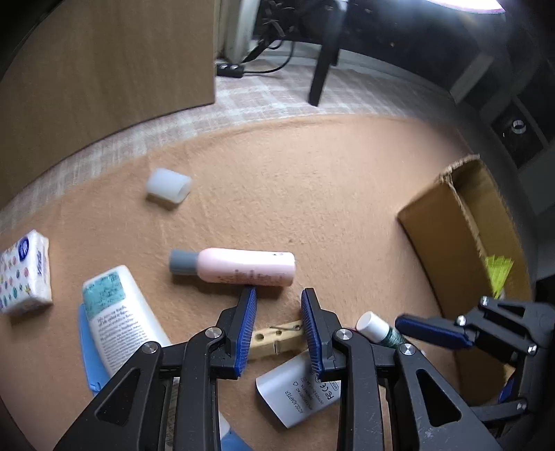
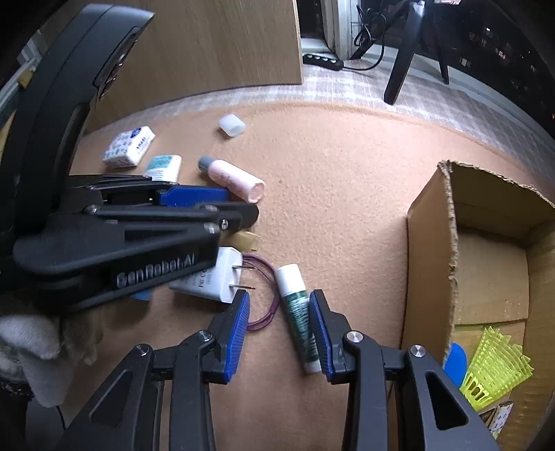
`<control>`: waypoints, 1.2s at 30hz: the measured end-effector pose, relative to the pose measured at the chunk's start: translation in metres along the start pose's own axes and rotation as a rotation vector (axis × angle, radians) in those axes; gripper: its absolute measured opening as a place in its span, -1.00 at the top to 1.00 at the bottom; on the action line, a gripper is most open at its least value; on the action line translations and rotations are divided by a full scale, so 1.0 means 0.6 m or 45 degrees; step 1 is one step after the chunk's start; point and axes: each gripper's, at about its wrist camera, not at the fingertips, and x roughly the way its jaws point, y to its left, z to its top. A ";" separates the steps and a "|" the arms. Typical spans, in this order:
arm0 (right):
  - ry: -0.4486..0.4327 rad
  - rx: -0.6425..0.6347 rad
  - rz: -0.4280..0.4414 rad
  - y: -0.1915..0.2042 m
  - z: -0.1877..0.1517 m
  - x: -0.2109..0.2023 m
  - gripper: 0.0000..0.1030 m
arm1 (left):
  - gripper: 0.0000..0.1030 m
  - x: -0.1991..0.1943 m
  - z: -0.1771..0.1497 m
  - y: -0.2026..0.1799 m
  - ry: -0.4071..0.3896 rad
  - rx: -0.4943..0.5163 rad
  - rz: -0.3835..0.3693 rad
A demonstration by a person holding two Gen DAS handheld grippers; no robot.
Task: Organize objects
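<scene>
You are working over a tan felt-like mat that lies on a pale checked floor covering. Its curved far edge meets that covering. Beyond it, on the left, stands a wood-grain furniture panel, upright on the floor. A black power strip lies on the floor beside the panel, with dark cables running away from it. Black slanted legs stand on the checked covering to the right. Bright light enters at the top edge; the far right is dark.
</scene>
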 end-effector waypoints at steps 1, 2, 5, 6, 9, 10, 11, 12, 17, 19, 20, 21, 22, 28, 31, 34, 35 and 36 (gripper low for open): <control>0.009 0.001 -0.009 0.000 0.000 0.004 0.36 | 0.44 0.000 -0.002 -0.003 0.000 0.013 0.000; 0.023 0.009 -0.009 -0.002 -0.001 0.009 0.36 | 0.46 0.000 -0.004 -0.005 0.002 0.022 -0.005; 0.041 0.017 -0.001 -0.002 -0.008 0.015 0.36 | 0.52 -0.003 -0.011 -0.008 0.008 0.039 -0.010; 0.043 0.019 0.002 -0.001 -0.011 0.014 0.36 | 0.52 -0.004 -0.015 -0.008 0.009 0.044 -0.012; 0.052 0.019 0.016 0.002 -0.020 0.012 0.36 | 0.53 -0.009 -0.028 -0.009 0.019 0.065 -0.016; 0.056 0.018 0.018 0.004 -0.023 0.011 0.36 | 0.54 -0.012 -0.034 -0.010 0.022 0.073 -0.016; 0.058 0.018 0.022 0.006 -0.026 0.010 0.36 | 0.54 -0.014 -0.041 -0.011 0.023 0.082 -0.013; 0.060 0.018 0.027 0.007 -0.030 0.009 0.36 | 0.54 -0.016 -0.047 -0.011 0.026 0.086 -0.016; 0.042 0.021 0.019 0.012 -0.047 0.003 0.59 | 0.54 -0.030 -0.083 -0.018 0.027 0.115 -0.006; 0.040 0.016 0.020 0.015 -0.057 0.001 0.68 | 0.54 -0.038 -0.101 -0.022 0.025 0.125 -0.004; 0.040 0.015 0.027 0.014 -0.060 0.001 0.71 | 0.54 -0.040 -0.108 -0.023 0.022 0.127 -0.003; 0.040 0.015 0.032 0.016 -0.064 0.000 0.72 | 0.54 -0.044 -0.119 -0.025 0.019 0.130 -0.004; 0.039 0.017 0.036 0.016 -0.068 -0.001 0.72 | 0.54 -0.047 -0.128 -0.028 0.016 0.135 -0.002; 0.037 0.018 0.072 0.028 -0.106 -0.013 0.72 | 0.54 -0.072 -0.189 -0.040 0.002 0.165 0.016; 0.032 0.025 0.086 0.034 -0.134 -0.022 0.72 | 0.54 -0.088 -0.222 -0.036 -0.001 0.145 0.004; 0.029 0.043 0.098 0.034 -0.160 -0.031 0.73 | 0.54 -0.099 -0.250 -0.031 -0.007 0.131 0.000; 0.028 0.054 0.105 0.033 -0.170 -0.034 0.73 | 0.54 -0.103 -0.256 -0.030 -0.006 0.132 0.001; 0.027 0.061 0.107 0.031 -0.177 -0.036 0.73 | 0.54 -0.106 -0.262 -0.030 -0.001 0.136 0.004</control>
